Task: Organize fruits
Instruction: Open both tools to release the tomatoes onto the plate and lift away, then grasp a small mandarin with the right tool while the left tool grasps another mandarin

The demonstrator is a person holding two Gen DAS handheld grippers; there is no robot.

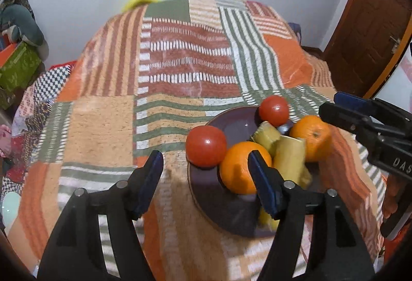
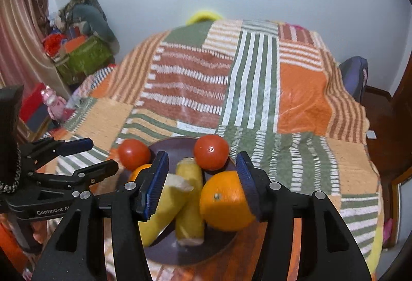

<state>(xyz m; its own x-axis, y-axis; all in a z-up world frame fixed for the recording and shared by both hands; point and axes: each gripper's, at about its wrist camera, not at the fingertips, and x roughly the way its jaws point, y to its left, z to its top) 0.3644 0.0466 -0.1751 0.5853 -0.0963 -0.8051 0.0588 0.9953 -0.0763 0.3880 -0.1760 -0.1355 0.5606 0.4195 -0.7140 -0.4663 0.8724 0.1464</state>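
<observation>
While both grippers, left gripper (image 1: 206, 178) and right gripper (image 2: 203, 180), gape unclenched, a glossy purple plate (image 1: 239, 124) holds round smooth tomatoes (image 1: 206, 145), dimpled oranges (image 1: 239, 167) and cylindrical banana pieces (image 2: 189, 201).

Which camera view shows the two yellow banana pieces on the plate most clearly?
The right wrist view. There both banana pieces lie between the open fingers of the right gripper, seen almost whole on the dark plate. In the left wrist view they are partly hidden behind an orange and a finger.
</observation>
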